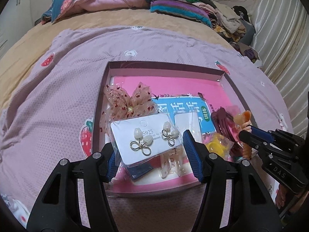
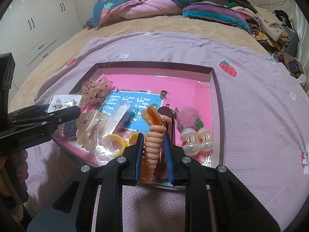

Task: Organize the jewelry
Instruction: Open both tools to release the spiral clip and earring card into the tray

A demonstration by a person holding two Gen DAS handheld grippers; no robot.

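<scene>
While over the tray, earring card apparently between left claw pads.

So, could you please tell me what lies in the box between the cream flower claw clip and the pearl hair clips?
In the right wrist view, yellow rings in clear wrapping, then the coiled orange hair tie held in the right gripper.

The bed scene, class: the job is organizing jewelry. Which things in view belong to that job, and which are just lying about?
Belongs to the job:
- shallow box
- earring card, in the left claw
- coiled peach hair tie, in the right claw
- mesh bow
- pearl clips
- yellow bangles

Just lying about:
- folded quilt
- striped pillow
- clothes pile
</scene>
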